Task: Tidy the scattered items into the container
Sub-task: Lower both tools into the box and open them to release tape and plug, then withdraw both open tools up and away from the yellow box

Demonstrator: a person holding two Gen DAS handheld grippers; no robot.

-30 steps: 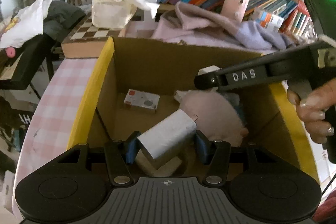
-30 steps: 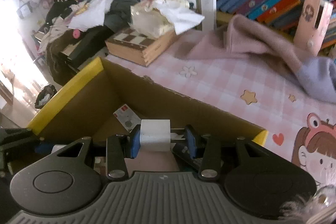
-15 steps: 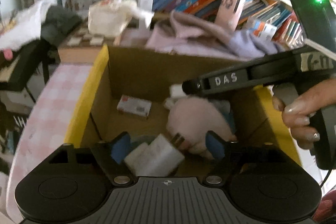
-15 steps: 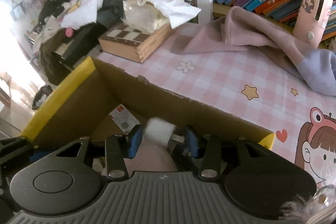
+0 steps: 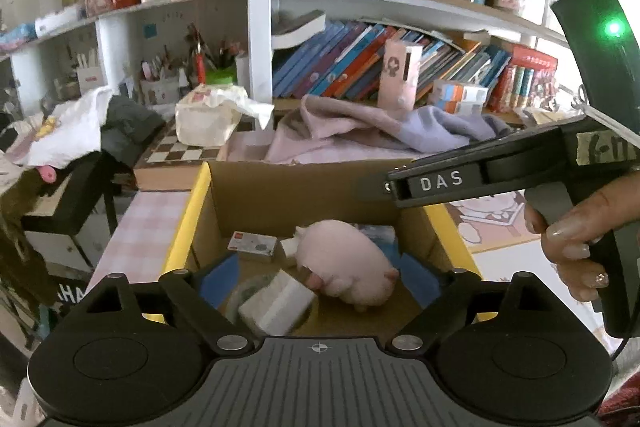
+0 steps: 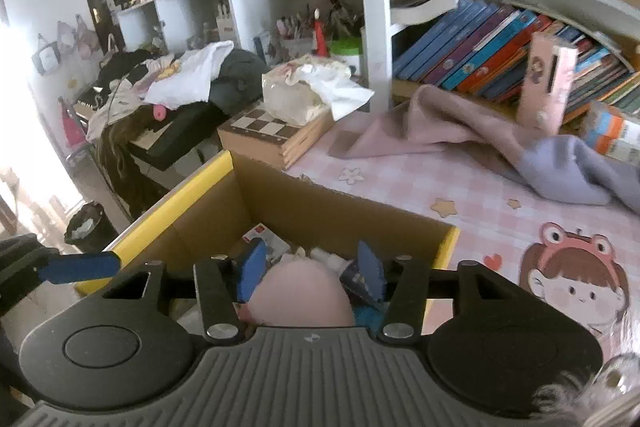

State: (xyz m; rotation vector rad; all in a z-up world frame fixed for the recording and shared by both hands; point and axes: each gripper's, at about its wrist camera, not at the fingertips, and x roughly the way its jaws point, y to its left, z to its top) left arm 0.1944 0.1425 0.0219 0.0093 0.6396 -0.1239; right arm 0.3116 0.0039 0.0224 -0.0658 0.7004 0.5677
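A cardboard box with yellow-taped rims [image 5: 188, 223] [image 6: 168, 211] stands on the pink checked table. Inside lie a pink plush pig [image 5: 344, 263] [image 6: 298, 295], a white charger block [image 5: 280, 303], a small white and red packet [image 5: 252, 247] [image 6: 266, 239] and a small white cube [image 5: 289, 247]. My left gripper [image 5: 320, 277] is open above the box, with the charger lying loose below it. My right gripper [image 6: 310, 267] is open above the pig and holds nothing. The right gripper's body [image 5: 480, 179] crosses the left wrist view.
A chessboard box [image 6: 276, 135] with a tissue pack [image 6: 304, 95] stands behind the box. A pink and lilac cloth [image 6: 480, 143] lies on the table [image 6: 460, 195] before the bookshelf [image 5: 400, 47]. A chair piled with clothes [image 6: 168, 95] stands at the left.
Both grippers opened and rose. The left one dropped the white charger into the box; the right one dropped the small white cube into it.
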